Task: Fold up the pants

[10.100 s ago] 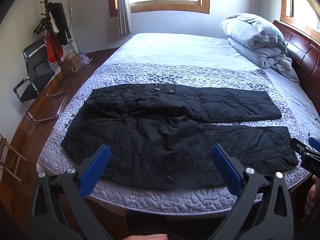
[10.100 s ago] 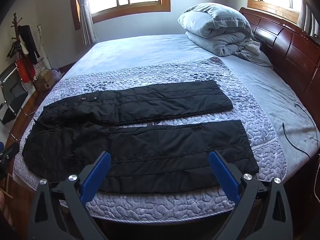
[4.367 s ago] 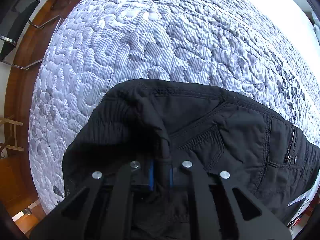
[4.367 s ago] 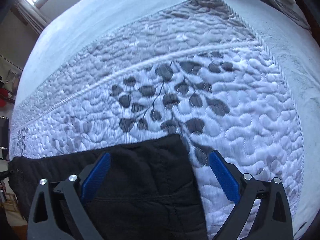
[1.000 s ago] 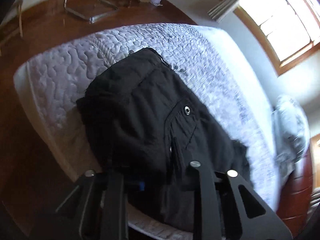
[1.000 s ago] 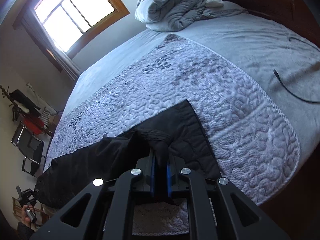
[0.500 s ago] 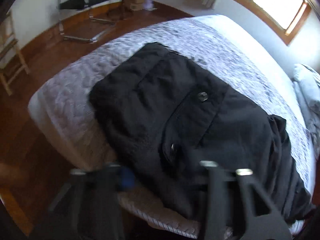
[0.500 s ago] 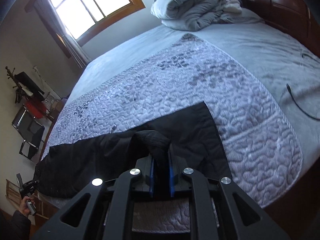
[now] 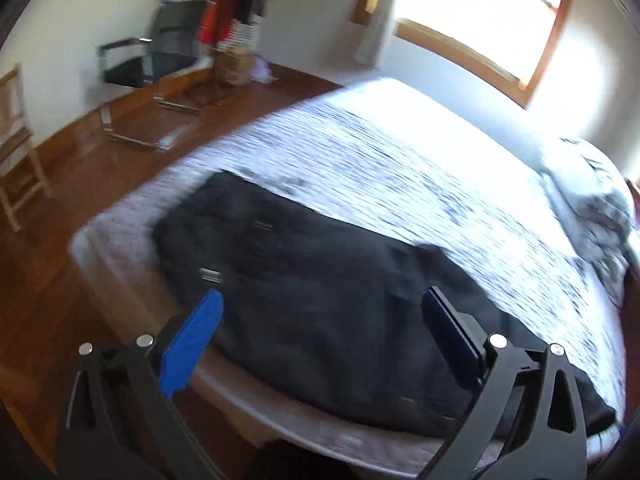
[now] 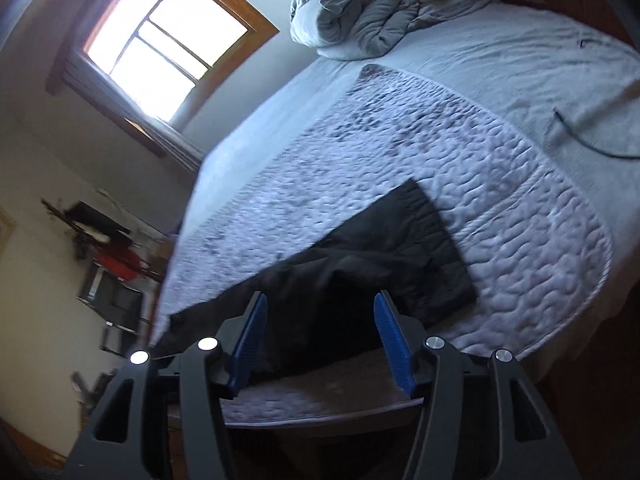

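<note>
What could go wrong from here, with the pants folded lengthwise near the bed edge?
1. The pants lie close to the near edge of the bed; a careless tug may slide them off.
2. The cuff end looks bunched and uneven, so the next fold may come out crooked.
3. Both tongs have just been opening, with nothing pressed between them: the left tongs and the right tongs must grip again, and might pinch only the top layer.

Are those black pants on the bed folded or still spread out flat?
Folded once lengthwise: the pants lie as a single long strip on the quilt, with no second leg showing.
</note>
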Demonstrator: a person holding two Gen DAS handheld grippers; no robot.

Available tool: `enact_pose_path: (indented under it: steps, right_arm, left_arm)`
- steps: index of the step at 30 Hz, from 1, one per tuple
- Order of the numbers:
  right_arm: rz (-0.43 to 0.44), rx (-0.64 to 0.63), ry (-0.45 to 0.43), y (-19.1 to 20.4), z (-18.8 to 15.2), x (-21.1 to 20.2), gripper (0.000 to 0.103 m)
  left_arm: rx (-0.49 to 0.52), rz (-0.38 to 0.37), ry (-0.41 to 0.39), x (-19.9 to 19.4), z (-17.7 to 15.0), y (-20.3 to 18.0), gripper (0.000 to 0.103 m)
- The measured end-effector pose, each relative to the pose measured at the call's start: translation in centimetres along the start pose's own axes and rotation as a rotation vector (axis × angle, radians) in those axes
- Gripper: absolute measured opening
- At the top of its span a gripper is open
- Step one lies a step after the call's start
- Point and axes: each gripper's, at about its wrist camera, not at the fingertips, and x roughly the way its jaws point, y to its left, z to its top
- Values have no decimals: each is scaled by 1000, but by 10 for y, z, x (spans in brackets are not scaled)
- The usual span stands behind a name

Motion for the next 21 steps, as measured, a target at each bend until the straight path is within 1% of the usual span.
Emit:
enact_pose_path:
  steps: [1, 2, 3, 4, 6, 8, 11, 13, 14, 15, 16, 17, 18, 19, 21]
  right_arm:
    - [54, 55, 25, -2, -4, 7, 58]
    - [87, 86, 37, -2, -6, 12, 58]
    - [122, 116, 47, -5, -8, 19, 58]
    - [140, 151, 64, -9, -10, 28, 58]
    - [147, 239, 83, -21, -7, 46, 58]
    - [177, 334, 99, -36, -2, 63, 58]
    - [120, 463, 110, -61, 9, 86, 58]
    - [82, 535, 136, -74, 15, 101, 58]
    - [70, 565, 143, -79, 18, 108, 57]
    - [50, 580, 151, -82, 20, 112, 53]
    - [17, 602, 158, -86, 23, 117, 42]
    - [-1, 631, 148, -90, 26, 120, 32]
    - [-8, 645, 141, -93, 29, 122, 26]
    - [-12, 637, 139, -93, 31, 124, 11]
    - [-23, 589, 134, -85, 43, 125, 11]
  left_arm:
    - [13, -20, 15, 5, -1, -12, 99]
    - [34, -44, 33, 14, -5, -26, 99]
    - [50, -53, 44, 21, -9, -34, 99]
    - [69, -57, 69, 32, -13, -46, 99]
    - [100, -73, 119, 50, -22, -63, 99]
    - [163, -38, 147, 69, -34, -74, 99]
    - [225, 14, 193, 90, -51, -77, 99]
    - [229, 40, 230, 105, -58, -70, 99]
    - [211, 47, 254, 110, -62, -65, 99]
    - [195, 47, 268, 111, -64, -59, 99]
    - [170, 45, 286, 114, -67, -52, 99]
    - [154, 46, 295, 116, -69, -47, 99]
    - [148, 45, 297, 119, -71, -43, 99]
    - [154, 48, 295, 121, -73, -41, 99]
    - [175, 57, 294, 122, -76, -41, 100]
